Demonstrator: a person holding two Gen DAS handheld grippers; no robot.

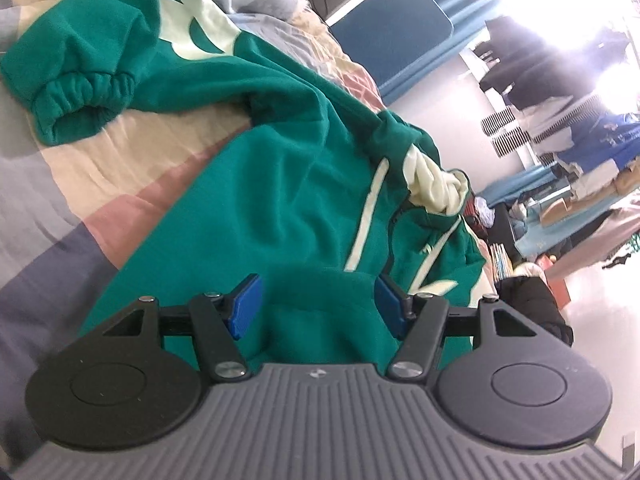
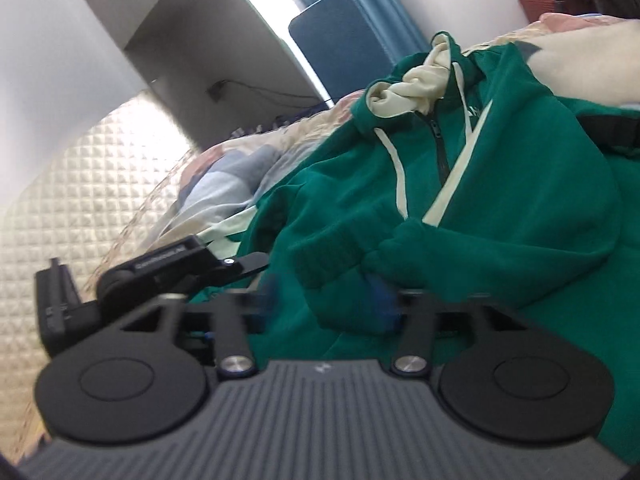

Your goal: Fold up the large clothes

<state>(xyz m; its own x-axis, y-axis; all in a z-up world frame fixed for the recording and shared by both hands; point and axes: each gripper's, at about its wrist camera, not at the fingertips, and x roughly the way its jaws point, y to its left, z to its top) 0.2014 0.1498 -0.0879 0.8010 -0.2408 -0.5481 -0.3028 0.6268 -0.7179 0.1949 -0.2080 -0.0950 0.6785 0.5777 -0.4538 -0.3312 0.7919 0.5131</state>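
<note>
A green hoodie [image 1: 280,200] with cream hood lining and cream drawstrings lies rumpled on a bed; it also shows in the right wrist view [image 2: 500,184]. One sleeve with an elastic cuff [image 1: 84,96] lies folded over at the upper left. My left gripper [image 1: 318,304] is open, its blue pads on either side of a raised fold of green cloth. My right gripper [image 2: 326,296] is blurred; its jaws stand apart with a bunched green cuff [image 2: 332,256] between them.
The bed has a patchwork cover [image 1: 100,184] in cream, pink and grey. A quilted headboard [image 2: 88,184] is at left in the right wrist view. A blue chair [image 2: 344,40] and a rack of clothes [image 1: 580,120] stand beyond the bed.
</note>
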